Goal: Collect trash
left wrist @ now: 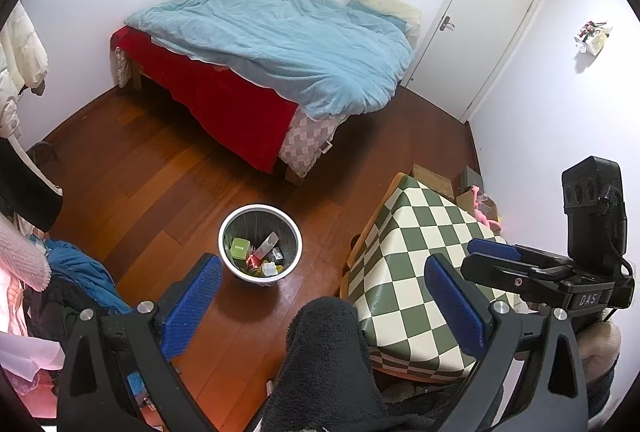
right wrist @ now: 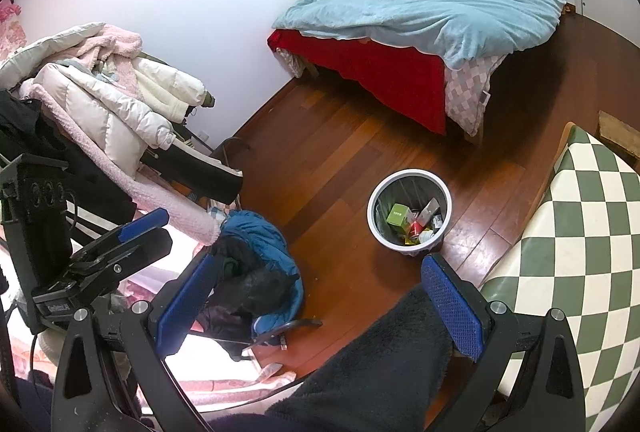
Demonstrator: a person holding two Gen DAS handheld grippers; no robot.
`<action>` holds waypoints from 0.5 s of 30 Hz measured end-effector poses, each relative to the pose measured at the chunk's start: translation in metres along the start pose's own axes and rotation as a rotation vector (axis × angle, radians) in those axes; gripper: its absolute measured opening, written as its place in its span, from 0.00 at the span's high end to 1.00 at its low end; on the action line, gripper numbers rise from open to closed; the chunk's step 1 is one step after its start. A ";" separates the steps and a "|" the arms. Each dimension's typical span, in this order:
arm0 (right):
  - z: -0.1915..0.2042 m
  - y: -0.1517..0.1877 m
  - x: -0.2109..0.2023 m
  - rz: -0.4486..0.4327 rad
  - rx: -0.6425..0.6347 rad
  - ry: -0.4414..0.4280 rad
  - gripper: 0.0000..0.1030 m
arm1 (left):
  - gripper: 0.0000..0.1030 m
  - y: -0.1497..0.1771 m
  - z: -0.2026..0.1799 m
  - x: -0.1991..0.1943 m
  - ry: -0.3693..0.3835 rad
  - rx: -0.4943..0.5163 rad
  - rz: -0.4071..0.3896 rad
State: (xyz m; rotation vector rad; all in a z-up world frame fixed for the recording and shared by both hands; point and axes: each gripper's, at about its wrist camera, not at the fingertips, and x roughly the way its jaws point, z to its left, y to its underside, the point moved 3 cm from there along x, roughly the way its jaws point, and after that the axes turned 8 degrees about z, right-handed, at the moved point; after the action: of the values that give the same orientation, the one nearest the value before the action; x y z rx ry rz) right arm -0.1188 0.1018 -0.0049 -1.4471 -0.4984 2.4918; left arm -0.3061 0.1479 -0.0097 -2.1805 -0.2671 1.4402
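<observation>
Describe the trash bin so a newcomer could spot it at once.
Start at the bed with the light blue duvet. On the reddish wooden floor before it stands a round white-rimmed wastebasket beside the green-and-cream checkered table. Only it holds litter, including a green box.

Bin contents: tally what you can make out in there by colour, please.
In the bin, as far as both views show:
Green box: 1
Red can-like item: 1
Grey-white carton: 1
Yellow scrap: 1
Total: 4 distinct items. Smaller pieces underneath are too jumbled to count.
</observation>
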 end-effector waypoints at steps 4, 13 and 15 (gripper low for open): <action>0.002 0.003 0.002 0.006 -0.008 -0.002 0.00 | 0.00 0.000 0.001 0.000 0.001 0.001 -0.001; 0.010 0.006 0.006 0.005 -0.018 -0.010 0.00 | 0.00 -0.001 0.001 -0.002 -0.003 0.000 -0.002; 0.010 0.006 0.006 0.005 -0.017 -0.012 0.00 | 0.00 0.000 0.001 -0.001 -0.004 -0.002 -0.003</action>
State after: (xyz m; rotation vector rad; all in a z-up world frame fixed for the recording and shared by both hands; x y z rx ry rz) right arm -0.1304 0.0968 -0.0073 -1.4419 -0.5193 2.5079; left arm -0.3073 0.1476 -0.0088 -2.1777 -0.2739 1.4435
